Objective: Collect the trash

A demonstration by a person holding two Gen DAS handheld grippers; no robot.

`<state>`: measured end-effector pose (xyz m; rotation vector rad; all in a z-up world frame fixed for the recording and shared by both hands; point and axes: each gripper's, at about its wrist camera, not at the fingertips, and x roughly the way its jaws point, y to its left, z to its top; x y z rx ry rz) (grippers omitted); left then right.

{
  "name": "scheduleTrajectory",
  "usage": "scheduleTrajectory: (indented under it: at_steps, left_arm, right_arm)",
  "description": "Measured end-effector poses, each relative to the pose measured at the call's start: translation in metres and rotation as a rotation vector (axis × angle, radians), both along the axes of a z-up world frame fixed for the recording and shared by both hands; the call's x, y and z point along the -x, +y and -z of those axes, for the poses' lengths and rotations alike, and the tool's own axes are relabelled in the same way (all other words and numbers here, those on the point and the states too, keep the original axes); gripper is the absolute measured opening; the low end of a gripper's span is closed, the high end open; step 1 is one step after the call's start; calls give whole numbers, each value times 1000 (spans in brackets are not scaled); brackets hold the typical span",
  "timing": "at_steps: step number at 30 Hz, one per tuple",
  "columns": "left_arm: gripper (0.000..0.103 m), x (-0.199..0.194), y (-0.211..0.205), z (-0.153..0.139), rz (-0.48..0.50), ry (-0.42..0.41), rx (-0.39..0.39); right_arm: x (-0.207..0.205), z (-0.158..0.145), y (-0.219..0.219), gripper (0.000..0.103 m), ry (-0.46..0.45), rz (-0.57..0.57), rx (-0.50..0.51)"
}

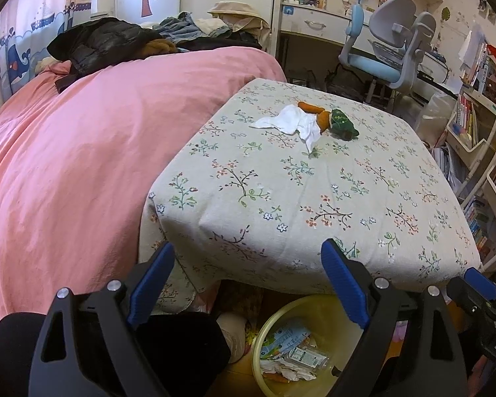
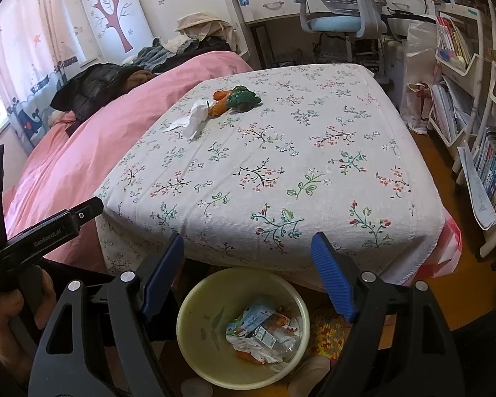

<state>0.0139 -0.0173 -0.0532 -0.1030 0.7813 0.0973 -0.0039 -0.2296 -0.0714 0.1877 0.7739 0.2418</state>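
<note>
A crumpled white tissue [image 1: 289,122] [image 2: 195,117] lies at the far side of the floral-cloth table [image 1: 314,198] [image 2: 281,165], beside orange carrot-like pieces [image 1: 310,107] [image 2: 220,104] and a dark green wrapper [image 1: 340,122] [image 2: 243,96]. A yellow bin [image 1: 277,324] [image 2: 198,317] with wrappers, tissue and a plastic bottle stands on the floor under the near table edge. My left gripper [image 1: 248,261] and right gripper [image 2: 248,253] are both open and empty, held above the bin at the near table edge, far from the trash on the table.
A bed with a pink duvet [image 1: 66,165] [image 2: 82,145] and piled clothes [image 1: 109,41] lies to the left. A blue desk chair [image 1: 387,53] and desk stand behind the table. Bookshelves [image 2: 479,132] line the right. The other gripper shows at the edges [image 1: 486,297] [image 2: 33,241].
</note>
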Motion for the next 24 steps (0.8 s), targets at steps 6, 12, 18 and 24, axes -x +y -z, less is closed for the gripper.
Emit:
scheduleTrajectory:
  at_steps: [6, 12, 18, 24]
  left_arm:
    - [86, 0, 3, -1, -13, -9, 4]
    - [87, 0, 7, -1, -41, -25, 12]
    - [87, -6, -2, 7, -43, -24, -46]
    - [87, -10, -13, 12, -50, 3, -137]
  right_arm:
    - [2, -6, 3, 76, -21, -5, 8]
    - [-15, -42, 17, 76, -77, -93, 23]
    - [-69, -98, 21, 81, -134, -226, 64]
    - [-108, -112, 18, 81, -133, -322, 65]
